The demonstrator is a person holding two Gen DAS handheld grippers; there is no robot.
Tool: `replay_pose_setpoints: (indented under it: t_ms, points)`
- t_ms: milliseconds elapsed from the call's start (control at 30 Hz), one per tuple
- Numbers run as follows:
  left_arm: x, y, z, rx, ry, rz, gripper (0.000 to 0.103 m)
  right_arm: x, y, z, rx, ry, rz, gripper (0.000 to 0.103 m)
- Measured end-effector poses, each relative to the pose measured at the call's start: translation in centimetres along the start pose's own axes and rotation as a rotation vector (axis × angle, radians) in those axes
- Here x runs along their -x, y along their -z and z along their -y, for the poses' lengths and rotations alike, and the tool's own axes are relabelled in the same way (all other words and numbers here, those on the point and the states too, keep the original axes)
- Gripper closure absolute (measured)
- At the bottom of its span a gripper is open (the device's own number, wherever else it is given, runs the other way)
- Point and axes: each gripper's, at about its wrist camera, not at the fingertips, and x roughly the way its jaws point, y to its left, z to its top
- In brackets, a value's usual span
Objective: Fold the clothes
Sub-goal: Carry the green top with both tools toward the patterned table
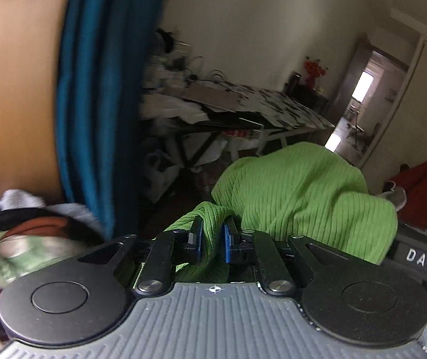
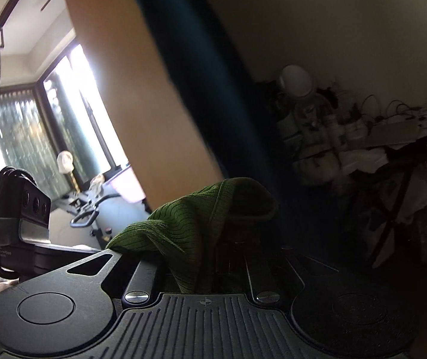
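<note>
Green ribbed garment [image 1: 303,197] held aloft, bulk at 1 o'clock; left gripper [image 1: 212,239] pinches a gathered edge, right gripper [image 2: 213,257] grips another fold, likely to spread it for folding.

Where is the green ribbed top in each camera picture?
Left wrist: the green ribbed top fills the lower middle-right, pinched in the left gripper.
Right wrist: it drapes over the right gripper, lower middle, in shadow.
Shared landmark: the blue curtain.
</note>
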Motion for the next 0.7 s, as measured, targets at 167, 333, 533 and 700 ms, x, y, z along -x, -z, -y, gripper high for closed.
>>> replay_pose_setpoints:
  t_ms: [167,333,533,700]
  points:
    - [-6.0,-1.8,7.5,-0.023,0.065,0.004,0.09,5.3,-2.8,8.6,-0.019,0.039,0.041,0.091]
    - [-12.3,-3.0,14.1,-0.047,0.168,-0.013,0.09,10.7,-4.7,16.8,-0.047,0.128,0.075,0.091]
    - [-19.2,-4.7,18.9,-0.091,0.271,-0.091,0.09,14.1,-6.1,25.6,-0.132,0.233,0.12,0.091]
    - [-27.0,-6.7,20.9,-0.072,0.353,-0.16,0.09,12.7,-8.1,32.5,-0.167,0.333,0.114,0.091]
